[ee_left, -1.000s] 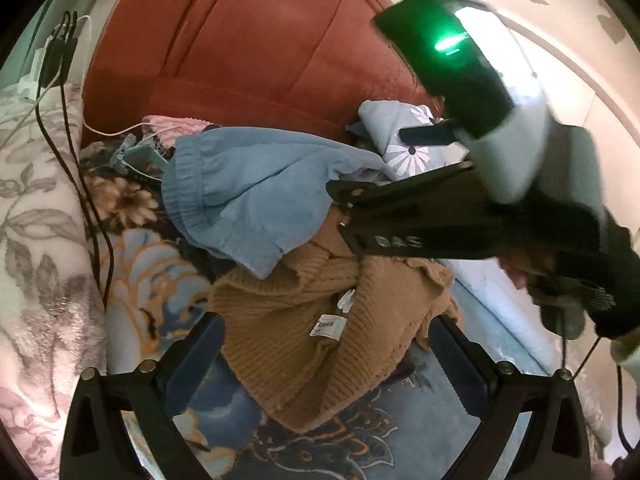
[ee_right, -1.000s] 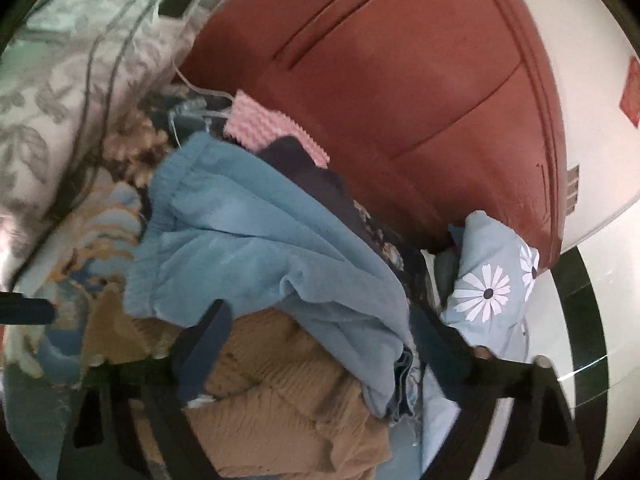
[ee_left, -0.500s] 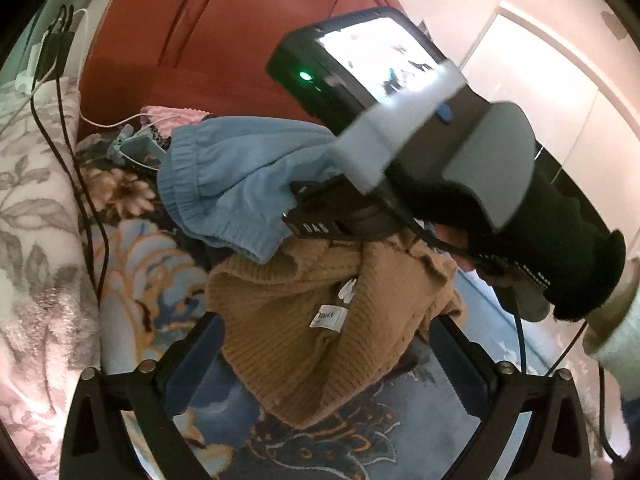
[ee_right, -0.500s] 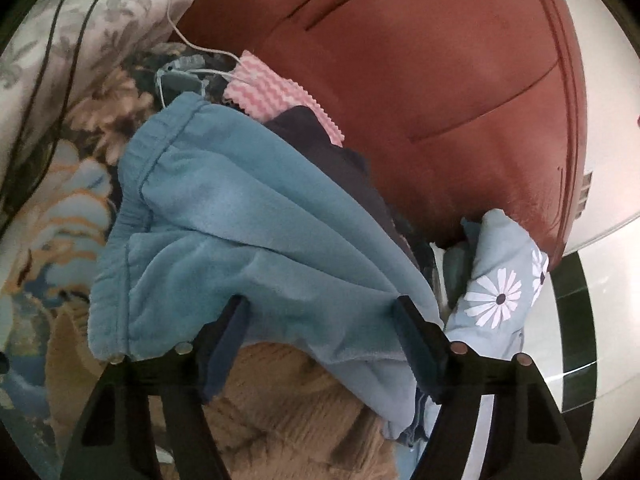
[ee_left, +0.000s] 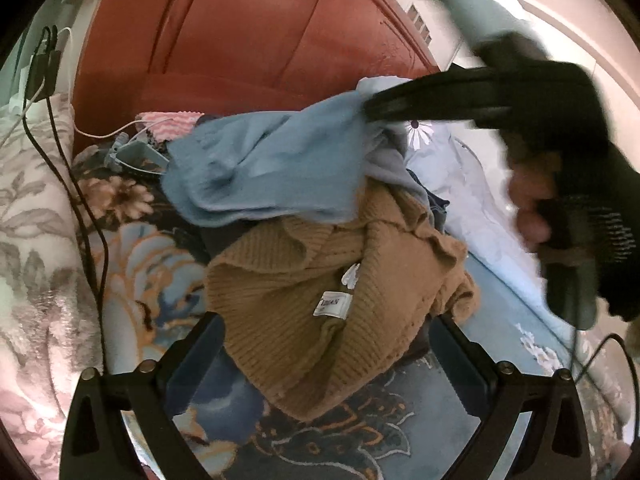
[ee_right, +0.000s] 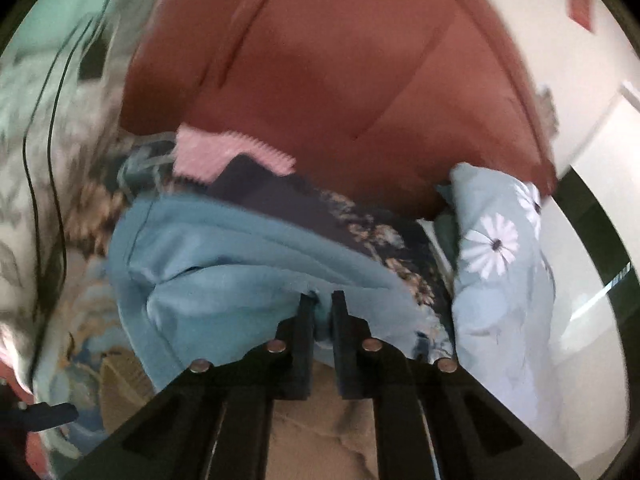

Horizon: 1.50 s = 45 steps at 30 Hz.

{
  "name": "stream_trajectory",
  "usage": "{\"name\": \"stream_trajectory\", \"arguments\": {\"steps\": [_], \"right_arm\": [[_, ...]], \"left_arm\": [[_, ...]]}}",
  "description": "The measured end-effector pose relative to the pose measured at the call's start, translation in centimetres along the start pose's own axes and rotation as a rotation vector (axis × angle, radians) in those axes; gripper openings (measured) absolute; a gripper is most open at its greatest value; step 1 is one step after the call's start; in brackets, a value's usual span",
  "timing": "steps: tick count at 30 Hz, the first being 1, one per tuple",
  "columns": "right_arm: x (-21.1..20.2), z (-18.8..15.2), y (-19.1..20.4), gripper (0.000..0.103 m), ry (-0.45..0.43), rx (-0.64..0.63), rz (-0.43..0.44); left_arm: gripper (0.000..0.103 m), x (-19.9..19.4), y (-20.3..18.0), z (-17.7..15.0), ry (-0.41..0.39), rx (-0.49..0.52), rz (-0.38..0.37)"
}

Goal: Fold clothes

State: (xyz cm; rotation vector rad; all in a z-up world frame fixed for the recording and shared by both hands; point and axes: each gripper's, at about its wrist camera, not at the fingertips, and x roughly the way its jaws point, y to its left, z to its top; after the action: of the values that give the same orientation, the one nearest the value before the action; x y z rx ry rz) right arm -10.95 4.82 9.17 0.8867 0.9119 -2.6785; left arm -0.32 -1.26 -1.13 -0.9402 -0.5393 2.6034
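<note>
Pinching blue garment (ee_right: 224, 280), right tool (ee_right: 322, 312) closed.

The sweatshirt (ee_left: 276, 168) lies on the sweater (ee_left: 328, 296), which rests on the bedspread (ee_left: 132, 264). Behind them stands the headboard (ee_left: 256, 32); a pillow (ee_right: 500, 248) lies right, a blanket (ee_left: 28, 208) left, with a cable (ee_left: 86, 216) over its edge.

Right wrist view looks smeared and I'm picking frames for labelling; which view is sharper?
Left wrist view: brown knit sweater and its label are crisp, only the right gripper blurs. Right wrist view: motion blur throughout, blue garment soft.
</note>
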Motion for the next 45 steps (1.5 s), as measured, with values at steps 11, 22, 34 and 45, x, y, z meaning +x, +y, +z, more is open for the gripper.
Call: {"name": "stream_trajectory", "arguments": {"steps": [11, 22, 34, 45], "right_arm": [[-10.5, -9.7, -13.8, 0.007, -0.107, 0.452, -0.062], [-23.1, -26.9, -20.2, 0.007, -0.074, 0.684, -0.141], [-36.6, -47.4, -23.7, 0.007, 0.073, 0.929, -0.337], [-41.3, -58.2, -25.2, 0.007, 0.214, 1.081, -0.503]], "left_arm": [[0.103, -1.1, 2.1, 0.4, -0.015, -0.084, -0.081], [0.103, -0.9, -3.6, -1.3, -0.009, 0.021, -0.202], [0.103, 1.9, -14.1, -5.8, 0.12, 0.268, -0.28], [0.103, 3.4, -23.1, -11.2, 0.236, 0.483, -0.377]]}}
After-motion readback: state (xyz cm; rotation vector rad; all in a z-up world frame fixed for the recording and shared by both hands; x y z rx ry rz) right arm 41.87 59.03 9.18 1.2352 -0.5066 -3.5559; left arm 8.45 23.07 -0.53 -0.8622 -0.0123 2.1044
